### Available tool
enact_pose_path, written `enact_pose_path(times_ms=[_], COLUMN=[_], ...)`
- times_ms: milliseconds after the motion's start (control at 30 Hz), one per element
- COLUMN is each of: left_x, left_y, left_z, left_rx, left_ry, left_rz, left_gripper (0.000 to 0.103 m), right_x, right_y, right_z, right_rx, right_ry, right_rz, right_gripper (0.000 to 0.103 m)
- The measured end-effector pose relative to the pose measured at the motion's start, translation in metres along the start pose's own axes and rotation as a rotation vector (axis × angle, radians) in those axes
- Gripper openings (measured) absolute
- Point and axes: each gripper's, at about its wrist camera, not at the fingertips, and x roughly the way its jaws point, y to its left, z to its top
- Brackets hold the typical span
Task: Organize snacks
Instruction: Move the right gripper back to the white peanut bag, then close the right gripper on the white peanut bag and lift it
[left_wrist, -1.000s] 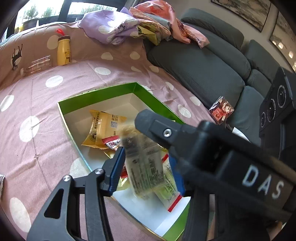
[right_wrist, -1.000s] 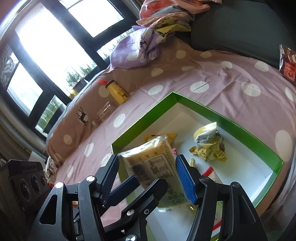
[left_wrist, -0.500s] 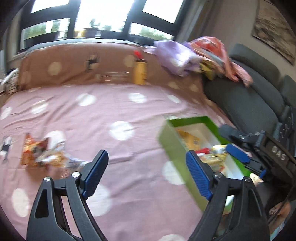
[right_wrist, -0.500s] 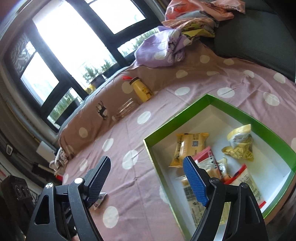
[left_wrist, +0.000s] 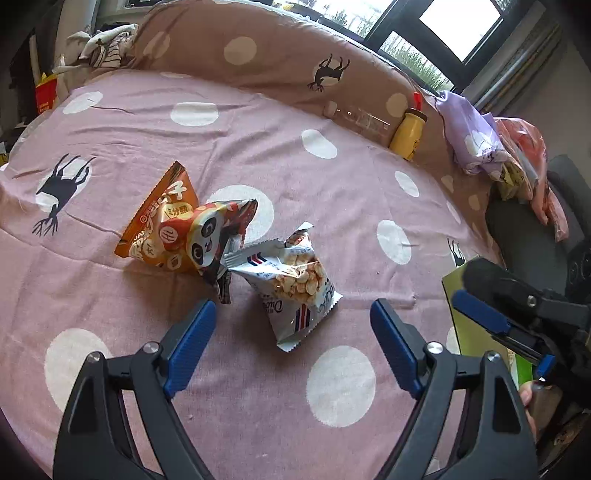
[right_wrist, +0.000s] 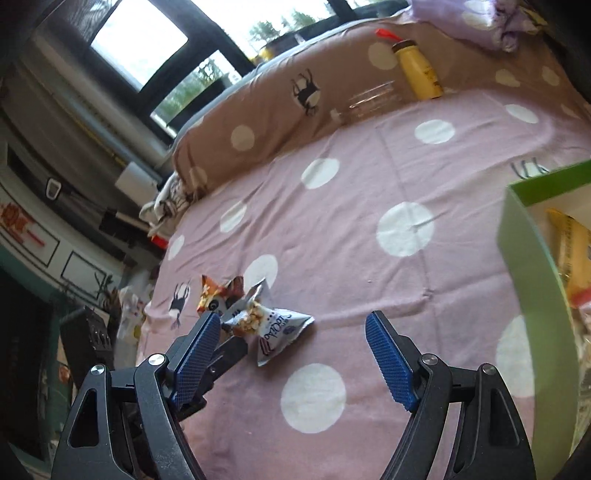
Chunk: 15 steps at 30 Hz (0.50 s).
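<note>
**Both tools empty over the last two snack bags**

Your left tool (left_wrist: 291, 323) hangs with jaws apart, having just opened, nothing between them. Right tool (right_wrist: 291, 343) likewise, just spread and empty. Just beyond on the polka-dot bed cover (left_wrist: 258, 125) lies the white snack bag (left_wrist: 295, 280), touching the orange panda bag (left_wrist: 177, 232). The green box (right_wrist: 532, 266) sits at the cover's right edge, snacks inside.
</note>
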Motion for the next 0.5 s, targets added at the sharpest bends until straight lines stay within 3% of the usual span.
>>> enact_pose_path(times_ms=[100,233,300,500], left_x=[0.010,0.026,0.031,0.033], left_y=[0.005,0.014,0.018,0.023], left_z=[0.003,0.004,0.004,0.004], left_rx=[-0.021,-0.050,-0.065,-0.089], left_ry=[0.020,0.071,0.089,0.091], left_rz=[-0.027,0.002,0.009,-0.032], left_gripper=[0.085,0.079,0.078,0.064], right_x=[0.038,0.084,0.097,0.120], right_y=[0.014,0.019,0.017,0.009], right_z=[0.010,0.017,0.017,0.010], right_rx=[-0.044,-0.064,-0.069,-0.049], right_ry=[0.073,0.146,0.166,0.236], right_rz=[0.009,0.030,0.038,0.093], right_gripper=[0.082,0.081,0.070,0.058])
